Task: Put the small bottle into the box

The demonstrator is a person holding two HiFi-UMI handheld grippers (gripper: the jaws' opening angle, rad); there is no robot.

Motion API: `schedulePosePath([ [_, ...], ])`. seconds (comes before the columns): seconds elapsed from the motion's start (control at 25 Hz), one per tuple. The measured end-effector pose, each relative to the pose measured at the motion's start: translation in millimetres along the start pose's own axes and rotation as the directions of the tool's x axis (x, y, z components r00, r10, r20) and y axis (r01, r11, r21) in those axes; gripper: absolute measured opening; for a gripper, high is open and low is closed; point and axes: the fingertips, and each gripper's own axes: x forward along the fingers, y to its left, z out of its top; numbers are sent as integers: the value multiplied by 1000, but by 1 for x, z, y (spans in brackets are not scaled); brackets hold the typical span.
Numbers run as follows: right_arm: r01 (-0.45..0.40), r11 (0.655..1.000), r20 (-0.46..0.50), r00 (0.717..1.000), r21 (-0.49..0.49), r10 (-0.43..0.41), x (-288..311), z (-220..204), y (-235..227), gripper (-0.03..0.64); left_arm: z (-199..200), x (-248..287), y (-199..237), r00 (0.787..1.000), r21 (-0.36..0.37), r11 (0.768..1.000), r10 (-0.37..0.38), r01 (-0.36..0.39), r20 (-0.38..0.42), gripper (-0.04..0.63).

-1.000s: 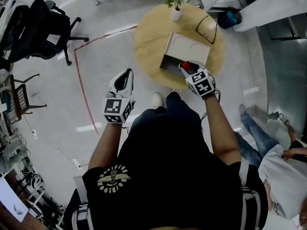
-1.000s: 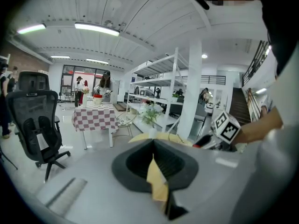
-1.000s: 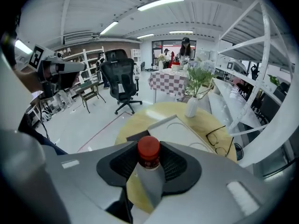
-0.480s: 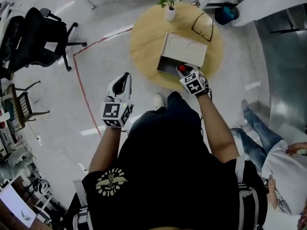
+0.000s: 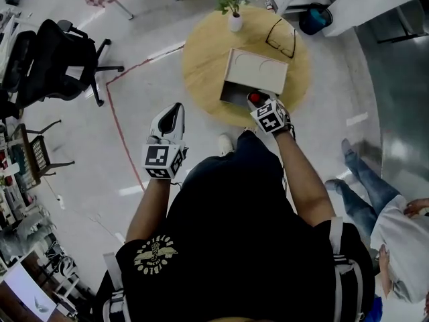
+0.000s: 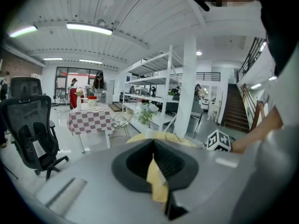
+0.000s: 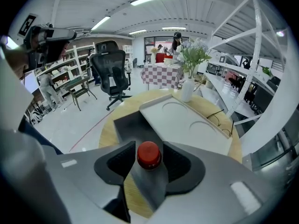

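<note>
Right tongs just opening around small bottle

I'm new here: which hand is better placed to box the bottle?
Right. Right hand-held gripper is at the box, jaws just opening around the small bottle; left hand-held gripper is off the table.

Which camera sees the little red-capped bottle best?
The right gripper view: the bottle sits close up, red cap showing, between the jaws of the right tool, which have just been opening, by the open box. The head view shows only a red speck beside that tool. The left gripper view misses it.
</note>
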Motion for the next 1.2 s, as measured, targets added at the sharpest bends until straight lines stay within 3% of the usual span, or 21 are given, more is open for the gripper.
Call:
schedulePosePath([
  [0.28, 0, 1000, 20, 1000, -3, 0, -17, 8, -2, 218, 11, -5, -6, 1000, 2, 1000, -3, 2, 27, 0],
  [0.68, 13, 999, 216, 976, 43, -22, -111, 54, 3, 218, 24, -10, -16, 998, -1, 1000, -12, 12, 70, 0],
  [0.84, -7, 998, 321, 947, 55, -11, -166, 80, 13, 218, 32, -9, -36, 996, 6, 999, -50, 50, 75, 0],
  [1.04, -76, 992, 465, 885, 99, 21, -230, 106, 24, 215, 43, -6, -60, 992, 4, 996, -91, 91, 87, 0],
  [1.2, -48, 993, 535, 845, 112, -19, -265, 118, 20, 185, 58, -4, -80, 986, 23, 992, -124, 122, 109, 0],
])
